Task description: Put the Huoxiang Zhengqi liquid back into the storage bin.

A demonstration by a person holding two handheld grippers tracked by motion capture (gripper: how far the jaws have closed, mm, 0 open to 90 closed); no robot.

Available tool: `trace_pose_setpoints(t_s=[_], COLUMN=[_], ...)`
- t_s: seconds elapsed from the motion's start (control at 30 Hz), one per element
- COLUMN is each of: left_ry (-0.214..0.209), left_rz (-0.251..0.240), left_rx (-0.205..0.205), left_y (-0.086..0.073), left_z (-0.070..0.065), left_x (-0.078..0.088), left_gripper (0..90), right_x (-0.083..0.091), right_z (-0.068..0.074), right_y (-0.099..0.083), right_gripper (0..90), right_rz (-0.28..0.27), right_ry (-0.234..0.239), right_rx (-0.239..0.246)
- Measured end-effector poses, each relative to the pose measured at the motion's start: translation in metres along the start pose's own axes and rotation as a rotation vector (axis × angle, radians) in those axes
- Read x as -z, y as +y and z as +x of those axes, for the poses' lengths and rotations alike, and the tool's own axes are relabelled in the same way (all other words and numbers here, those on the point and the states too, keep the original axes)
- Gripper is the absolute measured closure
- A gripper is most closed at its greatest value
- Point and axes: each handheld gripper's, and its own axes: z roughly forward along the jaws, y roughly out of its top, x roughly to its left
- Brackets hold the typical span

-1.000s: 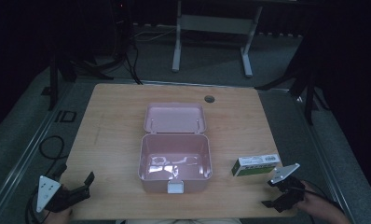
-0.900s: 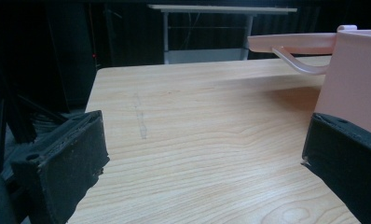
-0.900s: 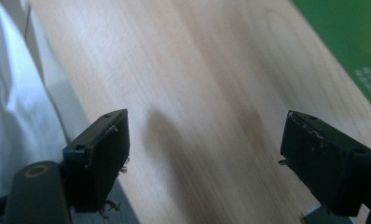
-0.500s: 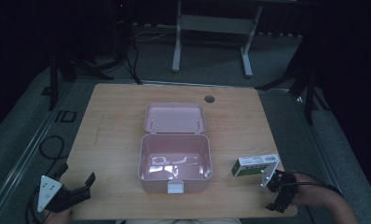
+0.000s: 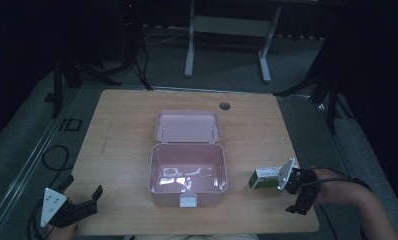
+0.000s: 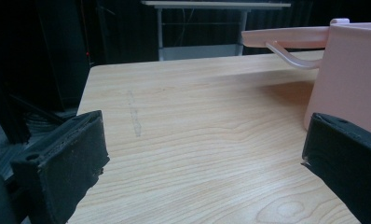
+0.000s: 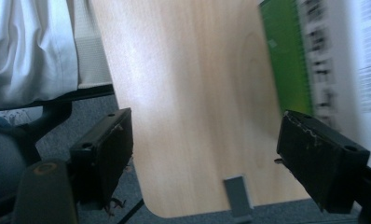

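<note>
Standing wide apart with nothing between them, the jaws of the right gripper have swung in over the last second from the table's near right corner to just beside the green-and-white carton, whose printed face runs up the right edge of the right gripper view. That move suggests the reach for the carton is under way but the grasp not yet made; the carton lies on its side on the wood, a little to the right of the pink lunch box, which sits open in the middle with its lid folded back flat behind it and nothing inside that I can make out beyond glare. The likely aim is to lift the carton into that box. The left gripper has hardly stirred, parked at the near left corner, its jaws released and wide, the box wall close to the right one in its own view. The wooden table is pale and bare apart from a faint scuff mark and a round cable hole near the far edge. Beyond it the room is dark: grey carpet, trailing cables, and the white legs of another desk.
</note>
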Motion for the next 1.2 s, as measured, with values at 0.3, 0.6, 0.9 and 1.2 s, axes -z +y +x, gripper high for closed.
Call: trace_pose_setpoints(t_s=[0.3, 0.6, 0.9, 1.2], left_ry=[-0.006, -0.011, -0.02, -0.023], left_rz=[0.003, 0.006, 0.01, 0.013], left_rx=[0.0, -0.001, -0.004, -0.01], left_y=[0.0, -0.001, -0.002, -0.002], left_z=[0.0, 0.0, 0.0, 0.0], left_x=[0.0, 0.0, -0.001, -0.001], left_gripper=[0.0, 0.1, 0.0, 0.1], right_x=[0.019, 0.02, 0.001, -0.017], right_z=[-0.016, -0.038, -0.057, -0.068], right_y=[0.011, 0.022, 0.032, 0.03], right_gripper=[16.1, 22.5, 34.0, 49.3], right_rz=[-0.02, 0.01, 0.051, 0.144], right_ry=[-0.049, -0.105, -0.083, -0.077], right_rx=[0.037, 0.117, 0.173, 0.202])
